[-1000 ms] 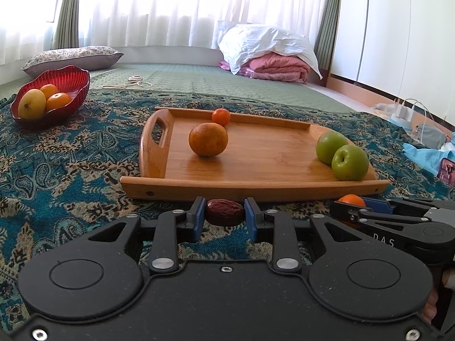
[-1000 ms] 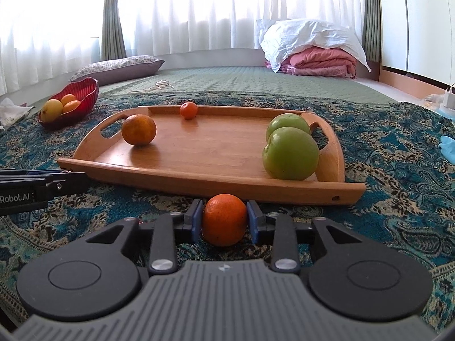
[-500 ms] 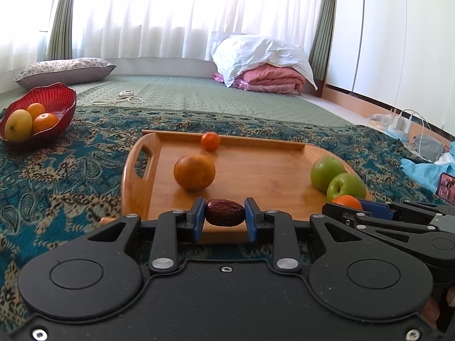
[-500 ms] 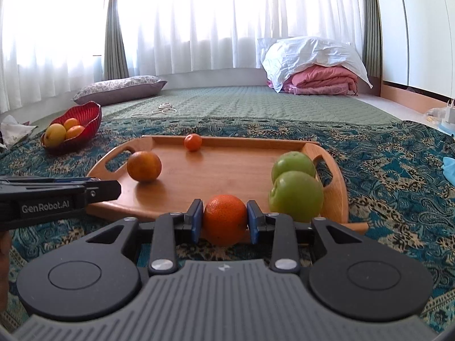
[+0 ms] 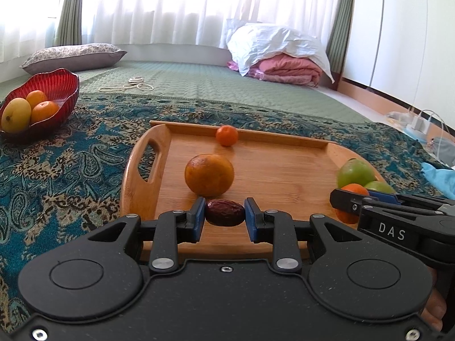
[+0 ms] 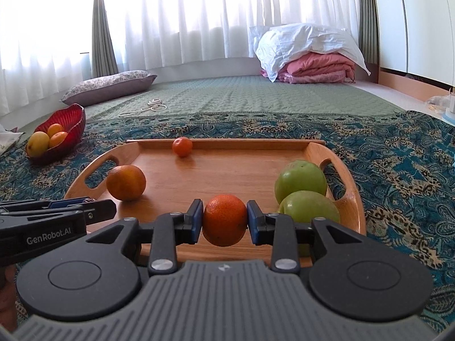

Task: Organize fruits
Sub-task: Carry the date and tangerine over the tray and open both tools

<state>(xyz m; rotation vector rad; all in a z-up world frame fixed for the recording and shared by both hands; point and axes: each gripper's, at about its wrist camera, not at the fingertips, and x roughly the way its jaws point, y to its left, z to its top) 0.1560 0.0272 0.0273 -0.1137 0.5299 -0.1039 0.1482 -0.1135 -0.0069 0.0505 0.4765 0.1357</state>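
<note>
Gripping wrinkled dark-red date (image 5: 225, 212) in left gripper (image 5: 225, 219), jaws clenched on it; right gripper (image 6: 225, 221) jaws clamp dimpled round orange (image 6: 225, 219). We hold both above near edge of smooth bamboo tray (image 6: 293, 153); a second ago they hung short of it over rug. Beyond: rough-skinned orange (image 5: 209, 175), two glossy green apples (image 6: 300, 182), small tangerine (image 5: 226, 135) at far rim. Ribbed red glass bowl (image 5: 61, 83) far left on paisley rug (image 5: 85, 142).

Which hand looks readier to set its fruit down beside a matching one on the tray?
Probably the left gripper: its date hangs over the wooden tray but matches nothing there. The right gripper holds an orange, with the large orange well off to its left.
</note>
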